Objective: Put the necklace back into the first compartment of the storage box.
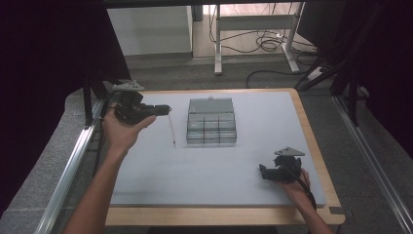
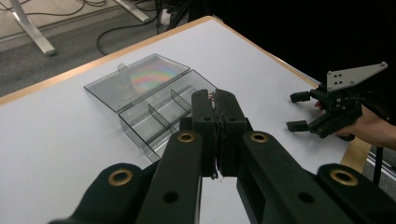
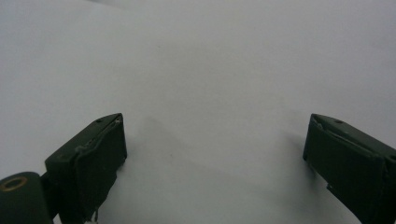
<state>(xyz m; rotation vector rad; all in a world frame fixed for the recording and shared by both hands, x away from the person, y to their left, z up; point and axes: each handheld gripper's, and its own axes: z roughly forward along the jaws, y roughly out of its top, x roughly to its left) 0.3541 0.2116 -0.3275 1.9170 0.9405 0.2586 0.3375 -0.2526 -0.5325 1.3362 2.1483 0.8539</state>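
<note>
Open compartment box (image 1: 211,123), compartments bare

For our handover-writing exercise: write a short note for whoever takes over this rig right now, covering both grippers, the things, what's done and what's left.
Left gripper: shut on a thin strand, perhaps a chain, which hangs from its jaws left of the box.
Right gripper: open, holding nothing, low over the table at front right.
Clear compartment box: mid-table, lid folded open behind it; compartments look empty.
Done: strand picked up, box open.
Left: probably lowering the strand into a compartment.
</note>
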